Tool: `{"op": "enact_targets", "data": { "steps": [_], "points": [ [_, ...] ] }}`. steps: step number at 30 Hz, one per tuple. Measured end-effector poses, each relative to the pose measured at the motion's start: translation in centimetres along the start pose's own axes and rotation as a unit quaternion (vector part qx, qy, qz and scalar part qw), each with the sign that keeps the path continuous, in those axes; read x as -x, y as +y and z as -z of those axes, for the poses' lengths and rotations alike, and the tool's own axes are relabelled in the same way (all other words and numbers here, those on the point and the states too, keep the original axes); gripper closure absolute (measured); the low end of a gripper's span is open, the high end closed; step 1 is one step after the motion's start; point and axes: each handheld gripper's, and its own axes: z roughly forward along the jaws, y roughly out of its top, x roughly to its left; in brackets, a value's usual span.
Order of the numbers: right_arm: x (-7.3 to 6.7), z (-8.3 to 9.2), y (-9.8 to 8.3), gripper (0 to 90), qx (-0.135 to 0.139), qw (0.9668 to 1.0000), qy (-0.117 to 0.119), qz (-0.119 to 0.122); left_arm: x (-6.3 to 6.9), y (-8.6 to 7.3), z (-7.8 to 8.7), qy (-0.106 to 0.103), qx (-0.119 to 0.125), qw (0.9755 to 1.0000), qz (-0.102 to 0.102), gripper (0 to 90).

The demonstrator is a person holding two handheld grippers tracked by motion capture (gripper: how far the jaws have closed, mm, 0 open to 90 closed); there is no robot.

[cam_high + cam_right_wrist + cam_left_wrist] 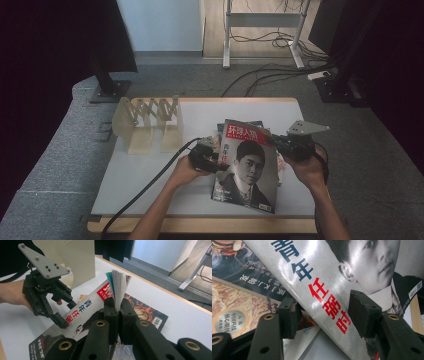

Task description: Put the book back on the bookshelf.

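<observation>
So the right tool (117, 312) is clamped tight on the magazine (247, 165), pinching its page edge, and that side is lifted off the stack. In the right gripper view you can see the pages fanning out just above the jaws. The left tool (212, 157) sits at the magazine's opposite edge, the spine side with the red and blue characters. Its jaws are spread to either side of that edge, one above the cover and one below. They aren't pressing on it as far as I can tell, so I'd call it open around the edge rather than gripping.

The magazine lies tilted near the middle of the worktop (145, 175), its lower corner close to the front edge. Under it are a couple of other magazines (234, 302), poking out at the left and the far side. One with a barcode shows in the right gripper view.

Room-wise, there's a beige rack (150, 122) at the far left, well apart from the left tool. A wide bare strip of worktop runs between the two. The far right part of the worktop is bare too. Both hands come in from the front edge.
</observation>
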Motion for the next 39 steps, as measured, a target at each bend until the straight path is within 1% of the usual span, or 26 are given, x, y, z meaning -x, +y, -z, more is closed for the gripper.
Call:
{"op": "enact_targets", "data": {
  "steps": [3, 5, 10, 12, 13, 15, 22, 27, 30, 31, 35, 39],
  "points": [
    [0.0, 0.1, 0.1, 84.6, 0.002, 1.0, 0.001, -0.001, -0.3, 0.1, 0.5, -0.011, 0.002, 0.9998, 0.015, 52.5],
    [0.0, 0.1, 0.2, 84.5, 0.004, 1.0, 0.002, -0.003, -0.3, 0.2, 0.9, -0.011, 0.007, 0.9999, 0.011, 59.4],
    [0.0, 0.1, 0.4, 83.8, 0.004, 1.0, -0.001, -0.002, 0.5, 0.6, 1.8, -0.002, 0.018, 0.9998, -0.007, 69.6],
    [0.0, 0.1, 0.5, 83.8, 0.003, 1.0, -0.003, -0.002, 0.9, 0.8, 2.2, 0.0, 0.018, 0.9998, 0.001, 72.5],
    [0.1, 0.1, 0.6, 83.8, 0.003, 1.0, -0.004, -0.001, 1.0, 1.0, 2.3, 0.002, 0.018, 0.9998, 0.005, 73.4],
    [0.1, 0.2, 0.7, 83.8, 0.005, 1.0, -0.005, -0.002, 1.2, 1.2, 2.7, 0.003, 0.02, 0.9998, 0.006, 74.8],
    [0.6, 0.7, 1.2, 83.7, 0.013, 0.9998, -0.011, -0.005, 1.3, 1.7, 4.1, 0.003, 0.034, 0.9994, 0.005, 79.4],
    [1.0, 1.3, 1.6, 83.8, 0.024, 0.9995, -0.014, -0.012, 1.6, 2.2, 5.3, 0.006, 0.055, 0.9984, -0.003, 81.8],
    [1.2, 1.6, 1.9, 83.8, 0.031, 0.9993, -0.017, -0.012, 1.7, 2.5, 6.0, 0.002, 0.075, 0.9972, -0.007, 83.0],
    [1.2, 1.7, 2.1, 83.9, 0.035, 0.9992, -0.018, -0.013, 1.8, 2.5, 6.1, 0.003, 0.077, 0.997, -0.01, 83.2],
    [1.2, 2.0, 2.7, 83.9, 0.042, 0.9988, -0.022, -0.009, 2.2, 3.1, 6.7, 0.018, 0.086, 0.9958, -0.024, 83.4],
    [1.1, 2.4, 3.4, 83.8, 0.052, 0.9982, -0.029, -0.003, 2.5, 3.5, 7.1, 0.039, 0.102, 0.9933, -0.039, 83.7]
  ]
}}
